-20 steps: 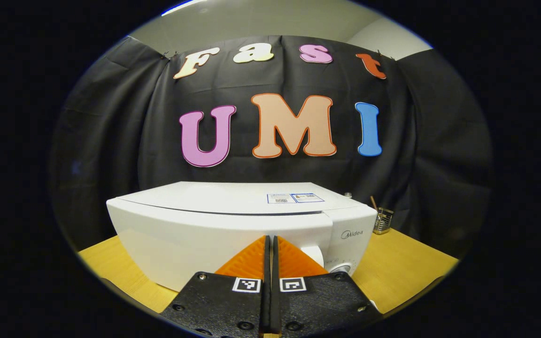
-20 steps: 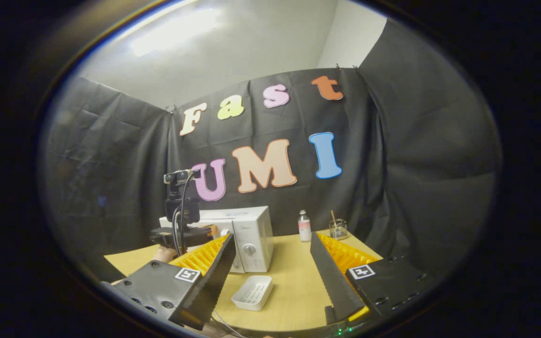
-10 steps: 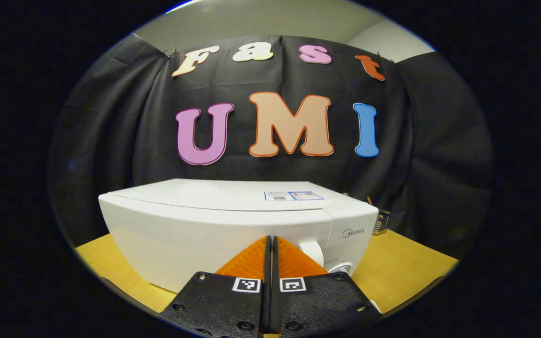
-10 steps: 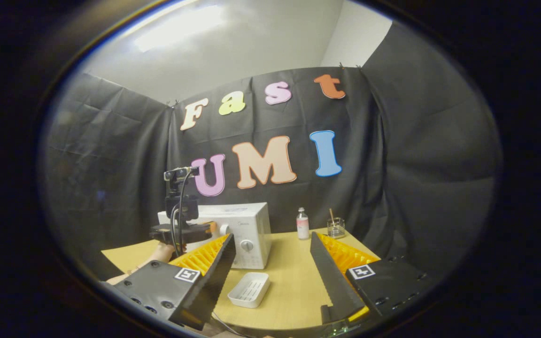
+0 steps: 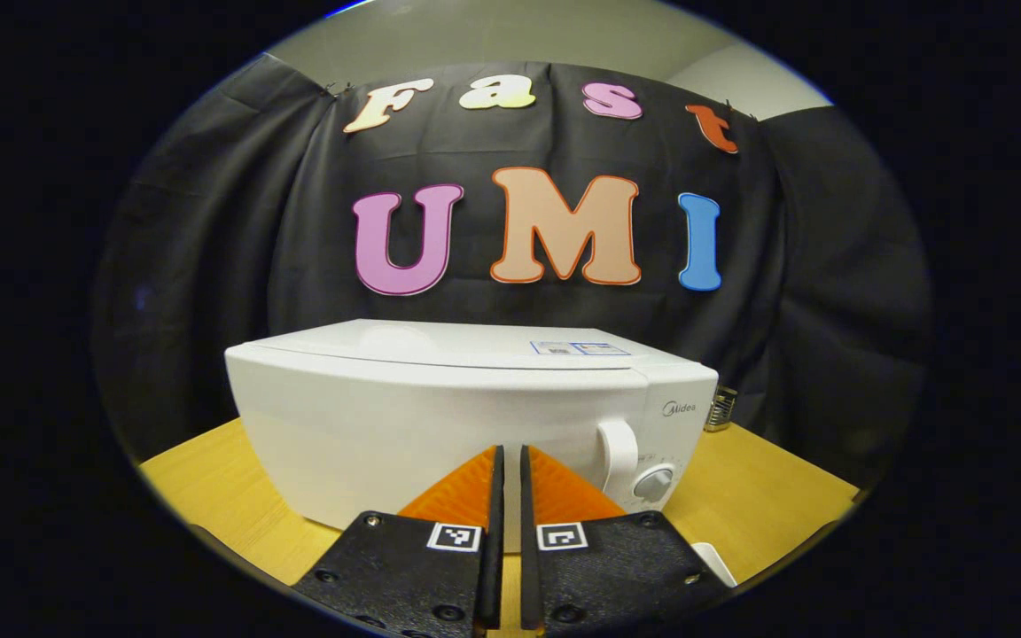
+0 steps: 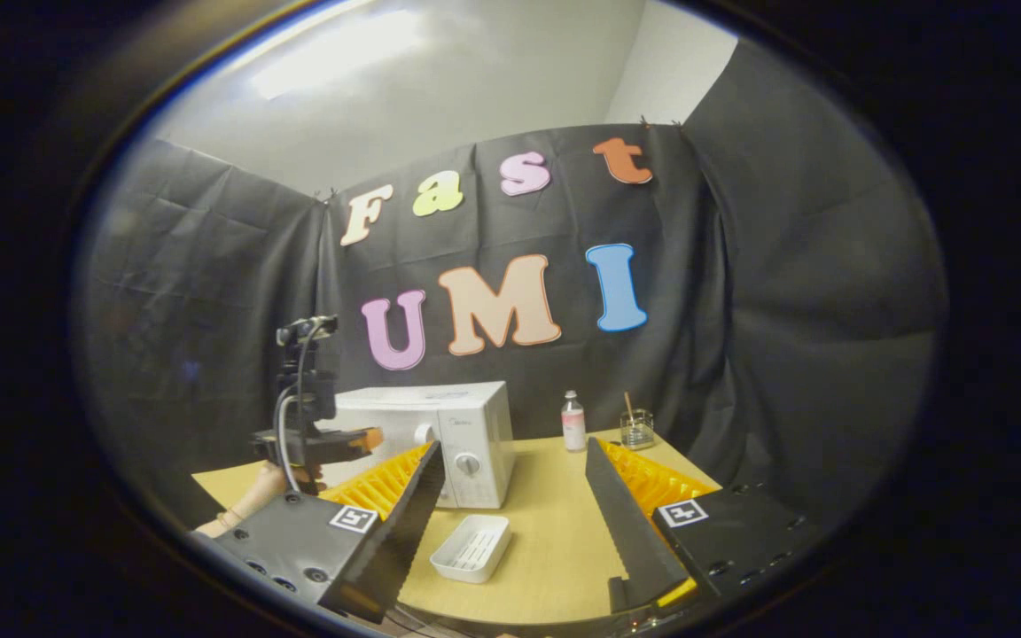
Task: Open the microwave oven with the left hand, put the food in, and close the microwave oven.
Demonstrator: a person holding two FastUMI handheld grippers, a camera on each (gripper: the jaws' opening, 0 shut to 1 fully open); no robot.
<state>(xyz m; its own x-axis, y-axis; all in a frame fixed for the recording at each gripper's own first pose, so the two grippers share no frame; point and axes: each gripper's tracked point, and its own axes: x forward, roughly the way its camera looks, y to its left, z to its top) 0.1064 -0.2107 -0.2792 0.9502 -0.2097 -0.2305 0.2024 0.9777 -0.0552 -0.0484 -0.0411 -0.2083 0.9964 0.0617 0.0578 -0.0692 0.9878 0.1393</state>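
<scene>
In the left gripper view, the white microwave oven (image 5: pixel 475 416) stands on the yellow wooden worktop (image 5: pixel 209 496) at 12 o'clock from the left tool (image 5: pixel 507 461), with its door closed. The left tool's two fingers are nearly pressed together with only a thin slit between them, and nothing sits in that slit. The oven's white door handle (image 5: pixel 619 456) lies at about 1 o'clock from the tool tips, with a round dial (image 5: pixel 655 483) just to its right on the control panel. A small glass jar (image 5: pixel 721 409) peeks from behind the oven's right corner.

In the right gripper view, a hand (image 6: pixel 267 486) at 9 o'clock holds the left tool (image 6: pixel 367 438), which points at the oven (image 6: pixel 440 439) front. The right tool (image 6: pixel 510 461) has its fingers spread wide apart and holds nothing. A white ridged tray (image 6: pixel 473 548) lies on the worktop (image 6: pixel 546 532) between those fingers, in front of the oven and near its dial side; whether it carries food cannot be told. At 1 o'clock from the tray stand a small bottle (image 6: pixel 572 423) with a pink label and the glass jar (image 6: pixel 638 430) with a stick in it.
</scene>
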